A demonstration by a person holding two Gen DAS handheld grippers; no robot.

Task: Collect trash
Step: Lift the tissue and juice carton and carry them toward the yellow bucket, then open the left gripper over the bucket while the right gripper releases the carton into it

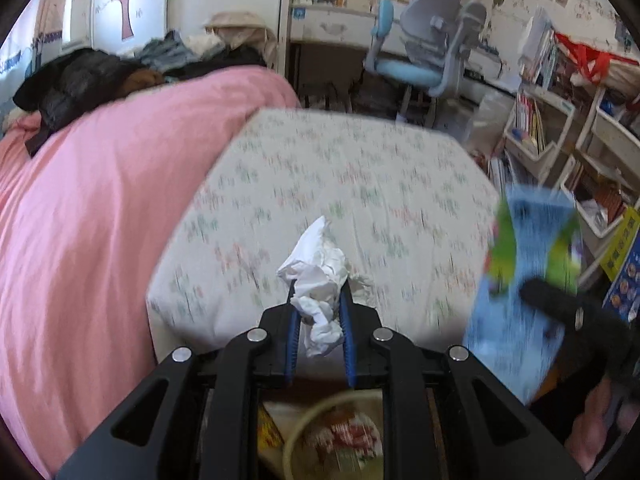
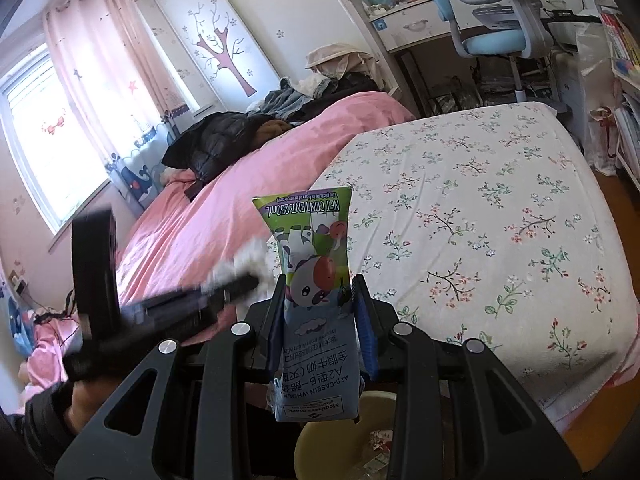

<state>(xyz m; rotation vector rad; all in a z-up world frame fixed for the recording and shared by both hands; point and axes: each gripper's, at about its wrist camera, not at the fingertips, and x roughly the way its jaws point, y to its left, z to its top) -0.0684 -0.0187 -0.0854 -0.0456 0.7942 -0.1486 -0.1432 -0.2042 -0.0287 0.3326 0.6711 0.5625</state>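
Both grippers carry trash above the round bin at the near edge of the bed.

The left gripper [image 1: 318,304] has its jaws clenched on a crumpled white tissue [image 1: 320,276]; the right gripper [image 2: 320,304] has its jaws grasping a flattened milk carton [image 2: 316,300], long axis running along the fingers, its bottom end pointing away from the camera. The yellow-rimmed bin [image 2: 310,446] lies directly below and nearer than both sets of jaws, with wrappers already inside. The carton looks closer to centre over the opening, so the right likely drops first. The floral bedsheet [image 2: 480,208] edge stands just beyond the bin; the floor to the right is open.
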